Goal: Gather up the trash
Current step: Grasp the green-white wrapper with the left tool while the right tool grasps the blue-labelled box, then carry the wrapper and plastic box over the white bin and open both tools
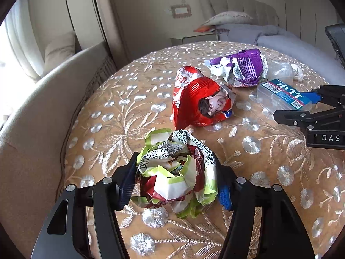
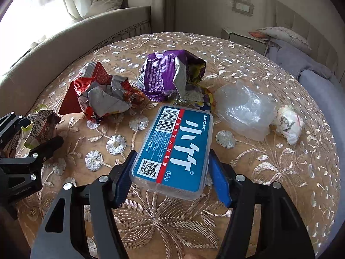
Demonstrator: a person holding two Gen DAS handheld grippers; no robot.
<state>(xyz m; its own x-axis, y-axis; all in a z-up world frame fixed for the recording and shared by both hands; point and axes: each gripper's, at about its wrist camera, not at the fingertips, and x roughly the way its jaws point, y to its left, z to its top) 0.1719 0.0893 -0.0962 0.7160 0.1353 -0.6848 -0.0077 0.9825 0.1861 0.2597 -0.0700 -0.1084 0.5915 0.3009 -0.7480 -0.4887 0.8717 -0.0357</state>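
Observation:
My left gripper [image 1: 175, 179] is shut on a crumpled green-and-white wrapper [image 1: 176, 172], held just above the embroidered round table [image 1: 120, 112]. My right gripper [image 2: 170, 172] is shut on a clear plastic box with a blue label [image 2: 172, 151]; both show in the left wrist view too, the box [image 1: 282, 96] at the right edge. A red snack bag [image 1: 200, 101] lies mid-table, also in the right wrist view [image 2: 99, 95]. A purple snack bag [image 1: 241, 67] lies behind it, also in the right wrist view [image 2: 170, 75].
A crumpled clear plastic bag [image 2: 243, 110] and a white wad of tissue [image 2: 289, 125] lie at the table's right side. A beige sofa [image 1: 36, 99] curves around the table's left. A bed with pillows [image 1: 248, 28] stands behind.

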